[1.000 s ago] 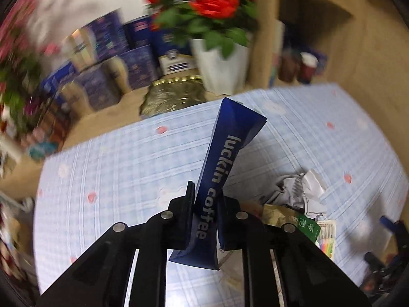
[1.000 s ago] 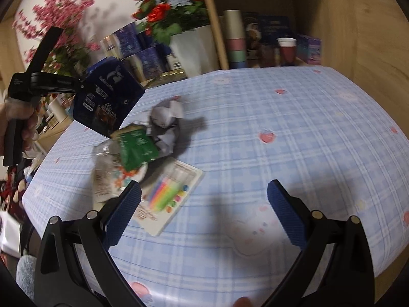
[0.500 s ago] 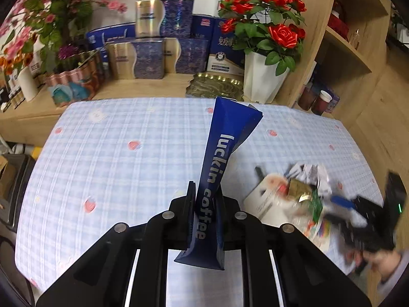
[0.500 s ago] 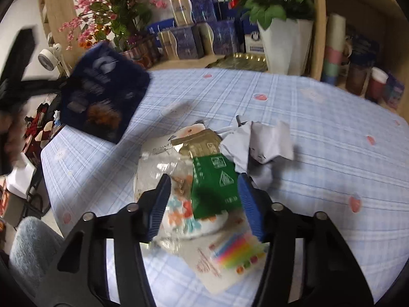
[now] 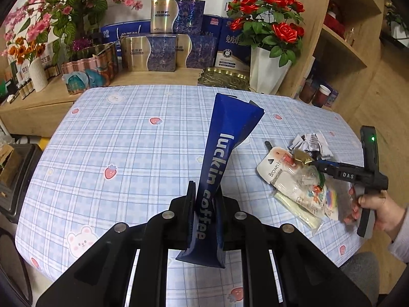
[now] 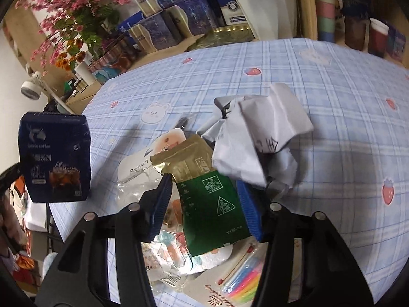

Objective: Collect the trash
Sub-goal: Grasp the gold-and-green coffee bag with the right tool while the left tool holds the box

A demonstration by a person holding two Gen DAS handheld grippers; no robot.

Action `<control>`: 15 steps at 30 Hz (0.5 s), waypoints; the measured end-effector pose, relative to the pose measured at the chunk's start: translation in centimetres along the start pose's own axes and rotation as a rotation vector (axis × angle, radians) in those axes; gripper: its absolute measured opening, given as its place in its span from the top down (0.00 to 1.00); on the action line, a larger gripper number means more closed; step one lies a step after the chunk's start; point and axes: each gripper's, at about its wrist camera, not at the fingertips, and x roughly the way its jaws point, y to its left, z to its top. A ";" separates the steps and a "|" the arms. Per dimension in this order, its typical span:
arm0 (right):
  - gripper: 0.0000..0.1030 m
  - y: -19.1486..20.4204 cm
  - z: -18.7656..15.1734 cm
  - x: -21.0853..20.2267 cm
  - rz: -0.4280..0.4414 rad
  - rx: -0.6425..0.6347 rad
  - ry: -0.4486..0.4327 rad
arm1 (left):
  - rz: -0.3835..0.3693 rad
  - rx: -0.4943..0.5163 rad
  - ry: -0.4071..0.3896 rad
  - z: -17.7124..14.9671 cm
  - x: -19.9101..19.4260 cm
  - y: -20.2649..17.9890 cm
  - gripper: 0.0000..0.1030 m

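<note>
My left gripper (image 5: pixel 204 202) is shut on a dark blue luckin coffee bag (image 5: pixel 225 163) and holds it upright above the table; the bag also shows at the left of the right wrist view (image 6: pixel 57 158). A trash pile lies at the table's right side: a green and gold packet (image 6: pixel 207 192), crumpled white paper (image 6: pixel 258 138), a white Brown pouch (image 5: pixel 283 176) and clear wrappers. My right gripper (image 6: pixel 204 197) is partly closed around the green and gold packet, with a finger on each side of it. It also shows in the left wrist view (image 5: pixel 319 163).
The table has a blue checked cloth (image 5: pixel 127 138). A card of coloured sticks (image 6: pixel 240 281) lies under the pile. Gift boxes (image 5: pixel 153 51), a white vase of red roses (image 5: pixel 268 71) and pink flowers (image 5: pixel 51 12) stand behind. Cups (image 6: pixel 378 38) sit on a shelf at the right.
My right gripper has moved in over the trash pile and narrowed from wide open to around the green and gold packet. My left gripper has pulled back, still holding the coffee bag.
</note>
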 end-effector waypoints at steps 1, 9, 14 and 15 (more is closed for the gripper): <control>0.48 -0.1 -0.1 0.1 0.005 0.008 0.003 | 0.000 0.004 -0.002 -0.1 0.0 -0.1 0.87; 0.62 0.8 -1.1 -0.8 0.009 0.004 -0.016 | -0.008 -0.020 -0.013 -0.5 -0.3 -0.1 0.87; 0.63 1.7 -1.6 -3.1 0.028 0.009 -0.087 | -0.028 -0.074 -0.019 -1.0 -0.7 0.2 0.87; 0.63 1.9 -1.6 -3.5 0.028 0.007 -0.096 | -0.035 -0.089 -0.018 -1.1 -0.8 0.3 0.87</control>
